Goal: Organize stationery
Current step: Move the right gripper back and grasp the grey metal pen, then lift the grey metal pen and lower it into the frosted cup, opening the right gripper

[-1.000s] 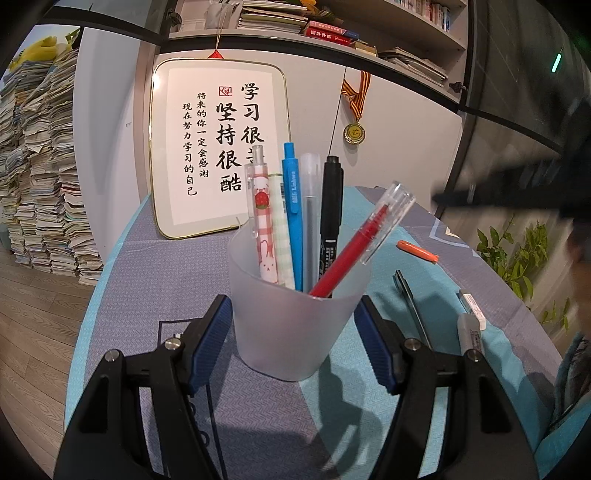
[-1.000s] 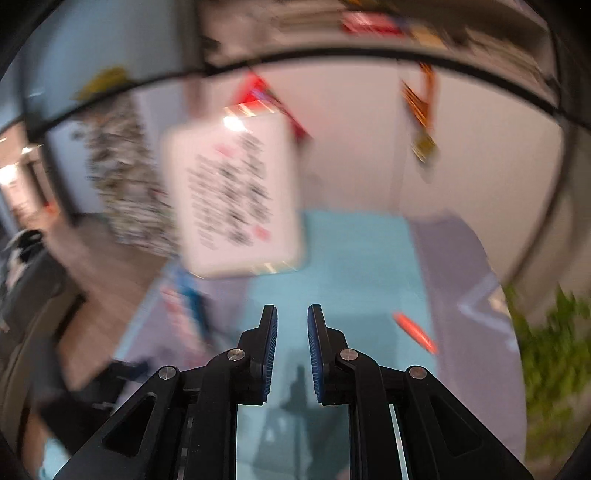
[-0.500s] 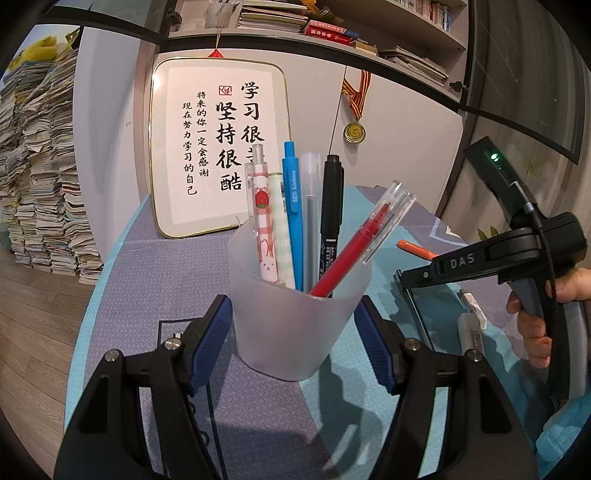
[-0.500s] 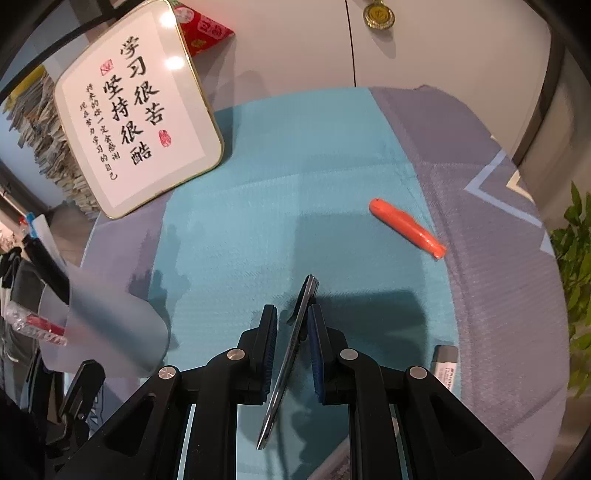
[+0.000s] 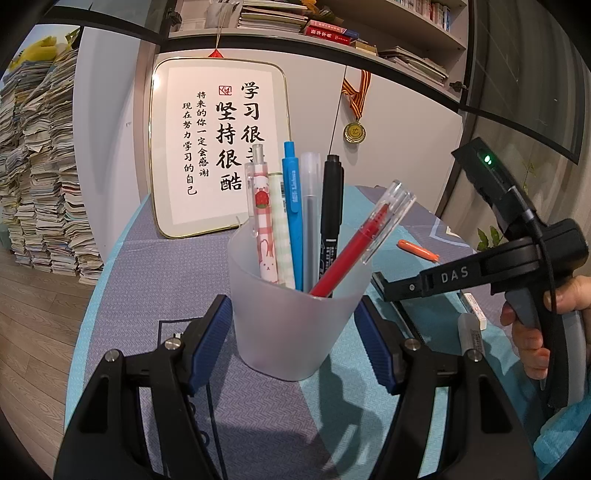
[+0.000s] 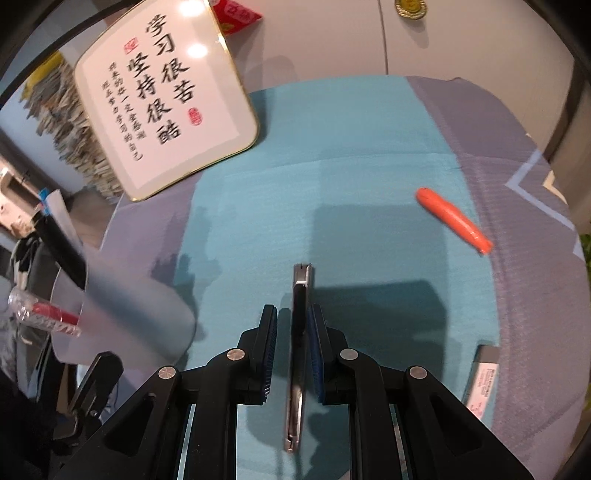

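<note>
The left gripper (image 5: 295,328) clamps the frosted cup (image 5: 295,317) of pens on the counter (image 6: 369,147). The right gripper (image 6: 293,350) straddles a flat-lying metal pen (image 6: 301,332); its fingers look open, touching one side only.

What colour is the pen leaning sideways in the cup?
Red pen, clear cap; clearest in the left wrist view.

The worktop (image 5: 155,280) is covered by a teal and grey-purple cloth. A gold-framed calligraphy board (image 5: 218,147) is leaned against white cabinet doors (image 5: 399,140), where a medal (image 5: 354,133) is hung. Books are kept on shelves (image 5: 332,22) above (untidily), and paper stacks (image 5: 40,177) are piled on the wooden floor (image 5: 33,325).
</note>
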The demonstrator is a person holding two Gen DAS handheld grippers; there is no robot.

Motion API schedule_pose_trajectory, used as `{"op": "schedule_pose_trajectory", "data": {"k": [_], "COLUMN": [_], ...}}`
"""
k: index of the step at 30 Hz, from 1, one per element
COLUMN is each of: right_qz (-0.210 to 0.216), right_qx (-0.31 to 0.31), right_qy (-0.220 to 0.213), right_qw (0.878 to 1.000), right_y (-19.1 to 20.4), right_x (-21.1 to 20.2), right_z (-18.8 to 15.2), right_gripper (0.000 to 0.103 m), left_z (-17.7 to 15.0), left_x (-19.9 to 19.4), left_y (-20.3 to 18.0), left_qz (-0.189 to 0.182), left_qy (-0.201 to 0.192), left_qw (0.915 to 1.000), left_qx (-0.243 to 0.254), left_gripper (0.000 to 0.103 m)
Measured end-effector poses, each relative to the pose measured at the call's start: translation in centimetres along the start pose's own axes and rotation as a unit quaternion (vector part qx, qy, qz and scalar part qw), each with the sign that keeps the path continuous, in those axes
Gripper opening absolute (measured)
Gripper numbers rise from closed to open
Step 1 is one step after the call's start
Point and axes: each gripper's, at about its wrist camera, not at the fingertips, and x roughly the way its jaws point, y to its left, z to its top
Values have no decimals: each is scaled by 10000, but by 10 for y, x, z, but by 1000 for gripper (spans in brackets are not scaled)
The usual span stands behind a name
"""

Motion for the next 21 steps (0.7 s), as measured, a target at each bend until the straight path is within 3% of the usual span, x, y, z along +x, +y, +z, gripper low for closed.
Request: {"op": "schedule_pose_trajectory", "data": {"k": [5,14,18,21], "right_qz": [-6,-285,-549,-611], "right_qx": [216,-106,-267,-323], "right_qy": [-52,-148,-96,-57], "right_qw": [9998,9994,9981,9976], "right_y": [-11,7,12,15], "right_x": [-4,1,9,14], "right_z": [0,13,20,23], "right_gripper": [16,16,33,33], "left_z": [0,0,0,0], "left_x": [0,0,0,0], "left_y": [0,0,0,0], "left_qz": [2,-1,-1,1], "left_qy": [1,0,-1,0], "left_qw": [10000,10000,10000,10000], "left_qx": [1,-1,1,3], "left_gripper": [67,67,67,67]}}
